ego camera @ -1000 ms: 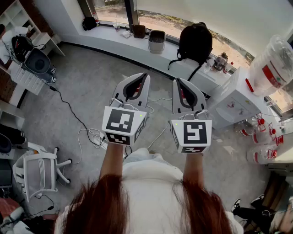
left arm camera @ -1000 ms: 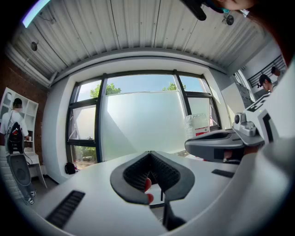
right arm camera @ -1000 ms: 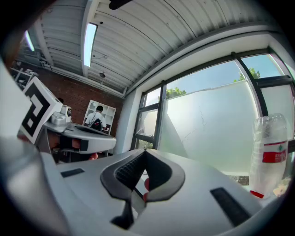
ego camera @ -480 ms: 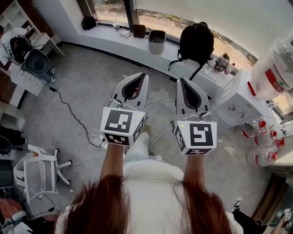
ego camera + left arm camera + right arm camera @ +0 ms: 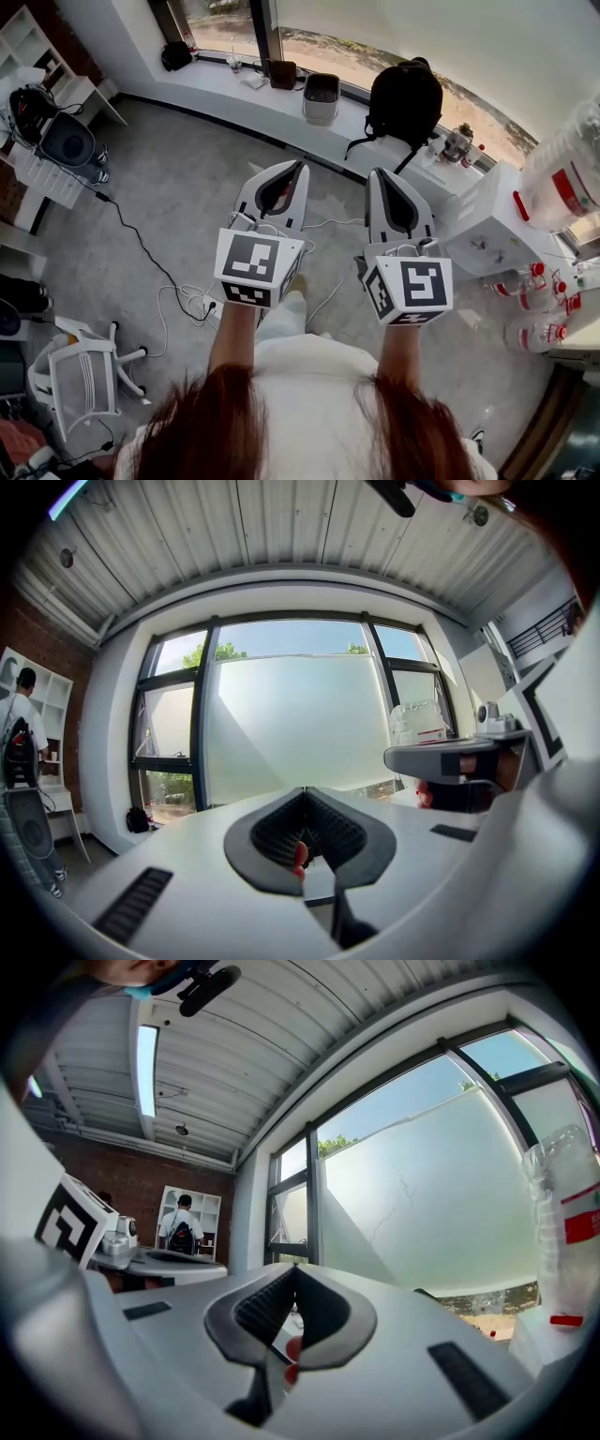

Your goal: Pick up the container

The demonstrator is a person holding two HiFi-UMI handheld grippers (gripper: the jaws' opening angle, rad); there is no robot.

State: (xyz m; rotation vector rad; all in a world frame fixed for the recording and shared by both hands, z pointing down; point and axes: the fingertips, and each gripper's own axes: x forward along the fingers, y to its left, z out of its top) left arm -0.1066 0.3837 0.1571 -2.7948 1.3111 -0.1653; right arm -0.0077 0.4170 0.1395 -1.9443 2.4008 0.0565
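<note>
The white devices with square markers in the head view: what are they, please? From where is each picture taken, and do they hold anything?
A person holds two two-jaw tools: the left hand-held gripper and the right hand-held gripper. The head view comes from a camera on the person's head, looking down. The other two come from cameras on the hand-held grippers, looking along their jaws. Both are shut and hold nothing. Below is floor with cables; a grey container stands on the window sill.

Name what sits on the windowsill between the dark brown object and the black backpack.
A grey open-topped bin, seen in the head view.
</note>
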